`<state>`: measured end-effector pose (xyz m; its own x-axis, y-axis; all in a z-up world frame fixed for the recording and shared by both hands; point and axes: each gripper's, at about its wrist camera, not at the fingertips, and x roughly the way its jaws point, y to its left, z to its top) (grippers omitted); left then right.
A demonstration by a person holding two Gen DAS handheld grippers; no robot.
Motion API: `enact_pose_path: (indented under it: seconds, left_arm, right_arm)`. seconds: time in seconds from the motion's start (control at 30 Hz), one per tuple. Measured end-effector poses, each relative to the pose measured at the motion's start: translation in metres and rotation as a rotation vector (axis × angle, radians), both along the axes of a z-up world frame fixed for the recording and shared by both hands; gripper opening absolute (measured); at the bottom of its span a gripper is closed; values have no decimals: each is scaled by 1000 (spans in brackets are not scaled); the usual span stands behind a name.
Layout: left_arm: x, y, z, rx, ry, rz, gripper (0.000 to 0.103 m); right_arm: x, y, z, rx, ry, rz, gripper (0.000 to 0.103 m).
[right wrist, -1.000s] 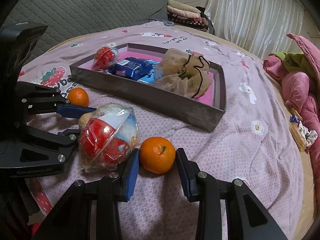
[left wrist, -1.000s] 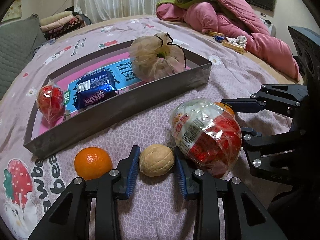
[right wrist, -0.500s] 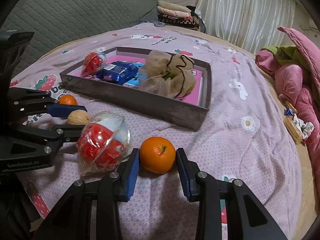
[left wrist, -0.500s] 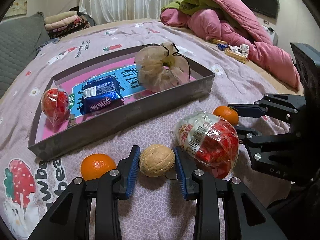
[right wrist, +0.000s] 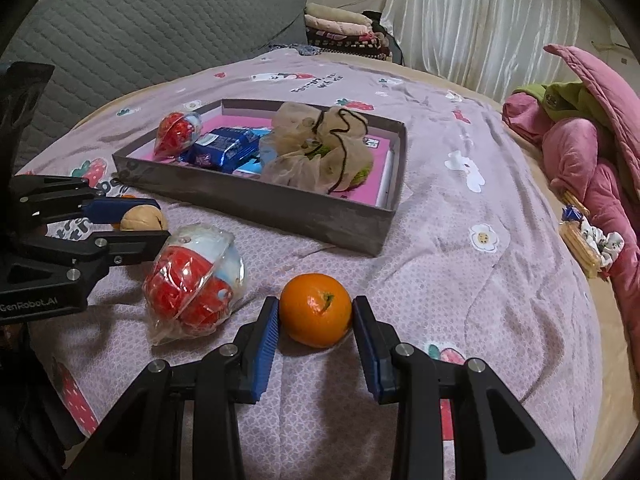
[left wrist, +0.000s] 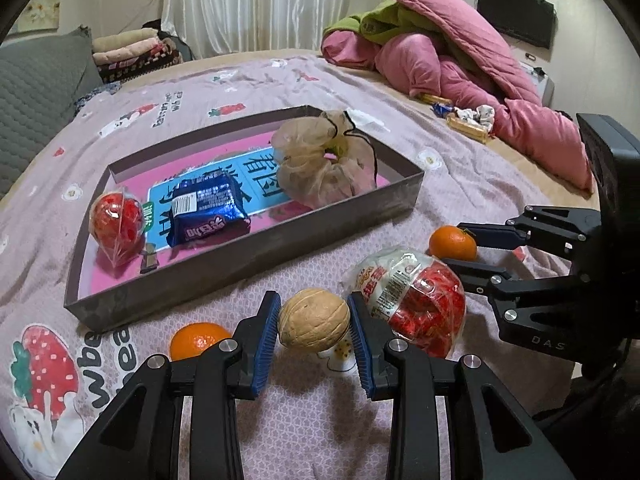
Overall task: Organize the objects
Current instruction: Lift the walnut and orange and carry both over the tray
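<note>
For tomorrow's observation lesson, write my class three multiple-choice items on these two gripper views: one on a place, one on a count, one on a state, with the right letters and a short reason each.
1. Where does the blue snack packet lie?
A. in the grey tray
B. on the bedspread beside the tray
C. on the pink quilt

2. How many tangerines are in the left wrist view?
A. one
B. two
C. four

3. What is the left gripper doing?
A. standing wide open over nothing
B. shut on a walnut
C. shut on a tangerine

Answers:
1 A: the packet lies on the tray's pink floor, inside its walls.
2 B: one tangerine lies left of the gripper, and another sits between the right gripper's fingers.
3 B: both blue pads press the walnut's sides.
</note>
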<state>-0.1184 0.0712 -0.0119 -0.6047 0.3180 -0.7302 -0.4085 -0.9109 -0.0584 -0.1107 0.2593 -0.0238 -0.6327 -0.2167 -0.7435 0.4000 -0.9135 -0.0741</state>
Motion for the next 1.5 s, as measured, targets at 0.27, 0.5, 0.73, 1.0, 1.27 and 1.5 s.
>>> enact_pose_path:
  seconds: [0.27, 0.5, 0.73, 1.0, 1.27, 1.5]
  left_arm:
    - [0, 1, 5, 15, 10, 9, 35]
    - [-1, -4, 10, 34, 19, 26, 35]
    - [-3, -15, 19, 52, 43, 59, 35]
    - [-10, -39, 32, 72, 76, 121, 35]
    - [-16, -60, 41, 77, 105, 167, 35]
    - [-18, -75, 46, 85, 120, 197, 35]
  right_arm:
    - [-2, 9, 6, -27, 14, -31, 37]
    - [-2, 12, 13, -50, 30, -43, 37]
    - [-2, 9, 29, -89, 71, -40, 37]
    - [-6, -11, 47, -122, 120, -6, 37]
    - [-12, -37, 56, -149, 147, 26, 37]
    - [-18, -49, 60, -184, 159, 31, 37]
